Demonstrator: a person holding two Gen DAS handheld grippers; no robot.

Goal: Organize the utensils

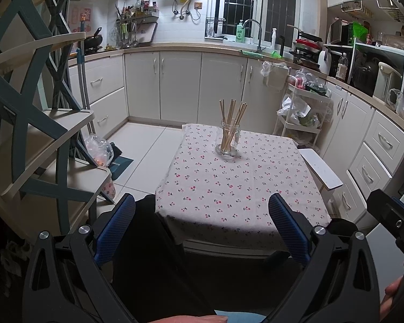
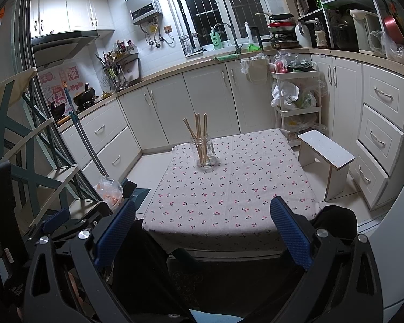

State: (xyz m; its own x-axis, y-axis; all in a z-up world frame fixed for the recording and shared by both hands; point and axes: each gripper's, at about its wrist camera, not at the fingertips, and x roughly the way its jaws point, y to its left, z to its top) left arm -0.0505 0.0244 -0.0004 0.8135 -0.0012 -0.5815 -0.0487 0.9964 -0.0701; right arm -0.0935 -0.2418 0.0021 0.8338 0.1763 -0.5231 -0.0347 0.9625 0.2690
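Both tongs (image 1: 202, 223) (image 2: 203, 226) agape; chopstick jar (image 1: 228, 141) well beyond, mid-table.

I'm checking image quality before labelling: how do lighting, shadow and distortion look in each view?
Left wrist view: strong fisheye bending of the counter, a shadow across the near edge of the tablecloth, glass jar of chopsticks sharp. Right wrist view: similar curvature, dark corners, near tablecloth edge shaded, ceiling light reflected in the window.

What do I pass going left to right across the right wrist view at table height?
Shelf rack → plastic bag → jar of chopsticks on the table → stool → drawers.
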